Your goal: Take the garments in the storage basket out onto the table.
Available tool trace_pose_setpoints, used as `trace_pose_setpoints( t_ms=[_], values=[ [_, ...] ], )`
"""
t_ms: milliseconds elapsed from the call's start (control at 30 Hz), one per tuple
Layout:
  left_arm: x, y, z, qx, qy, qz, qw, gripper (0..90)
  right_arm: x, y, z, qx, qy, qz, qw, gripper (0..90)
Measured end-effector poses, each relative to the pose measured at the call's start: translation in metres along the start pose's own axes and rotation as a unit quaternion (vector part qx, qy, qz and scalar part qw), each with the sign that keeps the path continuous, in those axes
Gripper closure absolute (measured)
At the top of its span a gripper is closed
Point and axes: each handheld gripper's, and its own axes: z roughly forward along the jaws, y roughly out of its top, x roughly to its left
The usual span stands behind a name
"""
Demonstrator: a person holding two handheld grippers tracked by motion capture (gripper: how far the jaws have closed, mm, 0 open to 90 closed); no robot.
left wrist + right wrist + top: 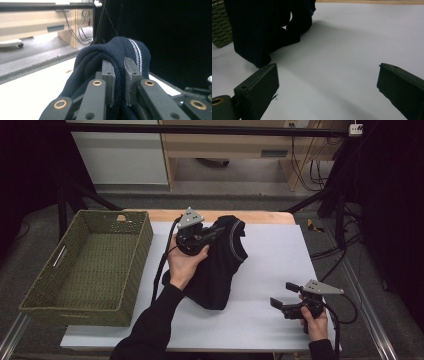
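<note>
A dark navy knit garment [220, 270] with a pale striped neckline lies on the white table cover, its upper part lifted off the surface. My left gripper [219, 231] is shut on a bunched fold near the collar. The left gripper view shows the knit [90, 60] pinched between the two jaws of that gripper [119, 65]. My right gripper [283, 295] stands open near the front right of the table, apart from the garment. In the right gripper view that gripper [328, 75] has its jaws spread wide over bare cover, and the garment [262, 30] hangs at the upper left.
A green woven basket [75, 312] with nothing in it stands at the table's left side, close to the garment; its corner [219, 27] appears in the right gripper view. The white cover [280, 255] runs to a wooden strip [260, 216] at the back edge.
</note>
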Motion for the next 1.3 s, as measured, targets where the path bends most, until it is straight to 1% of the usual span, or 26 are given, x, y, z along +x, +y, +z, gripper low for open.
trace_pose_setpoints(
  t_ms=[200,333,467,667,733,800,900,933,1000,1033,1100,1167,1233,1300],
  values=[
    [0.007,-0.023,0.006,0.016,-0.002,-0.005,0.9999,80.3,0.000,0.000,0.000,0.002,-0.001,0.000,1.0000,4.7],
    [0.009,-0.036,0.012,0.032,-0.001,-0.006,0.9995,79.8,0.000,0.000,0.001,0.002,-0.001,-0.001,1.0000,4.7],
    [0.011,-0.047,0.017,0.039,-0.001,-0.005,0.9992,79.5,0.000,0.000,0.001,0.001,-0.001,0.000,1.0000,4.7],
    [0.010,-0.061,0.024,0.038,-0.013,-0.006,0.9992,78.7,0.000,0.000,0.001,0.002,-0.001,-0.001,1.0000,4.7],
    [0.010,-0.065,0.027,0.046,-0.018,-0.004,0.9988,78.0,0.000,0.000,0.001,0.002,-0.001,-0.001,1.0000,4.7],
    [0.009,-0.069,0.030,0.051,-0.015,0.000,0.9986,77.3,0.000,0.000,0.001,0.002,-0.001,0.000,1.0000,4.7],
    [0.009,-0.074,0.033,0.056,-0.017,0.000,0.9983,75.7,0.000,0.000,0.001,0.001,0.000,0.000,1.0000,4.7],
    [0.009,-0.075,0.034,0.057,-0.019,-0.003,0.9982,74.6,0.000,0.000,0.001,0.001,-0.001,0.000,1.0000,4.7],
    [0.009,-0.076,0.035,0.056,-0.021,-0.011,0.9982,70.5,0.000,0.000,0.001,0.002,-0.001,0.000,1.0000,4.7],
    [0.010,-0.076,0.034,0.056,-0.022,-0.014,0.9981,66.9,0.000,0.000,0.001,0.002,-0.001,0.000,1.0000,4.7],
    [0.010,-0.074,0.030,0.052,-0.016,-0.012,0.9984,59.6,0.000,0.000,0.001,0.002,-0.001,0.000,1.0000,4.7],
    [0.011,-0.073,0.024,0.042,-0.012,-0.013,0.9990,48.8,0.000,0.000,0.001,0.003,-0.002,-0.001,1.0000,4.7],
    [0.013,-0.072,0.018,0.032,-0.020,-0.019,0.9991,36.7,0.000,-0.001,0.002,0.004,-0.002,-0.001,1.0000,4.7],
    [0.015,-0.073,0.009,0.020,-0.019,-0.018,0.9995,31.3,0.000,0.000,0.002,0.005,-0.002,-0.004,1.0000,4.7]
  ],
)
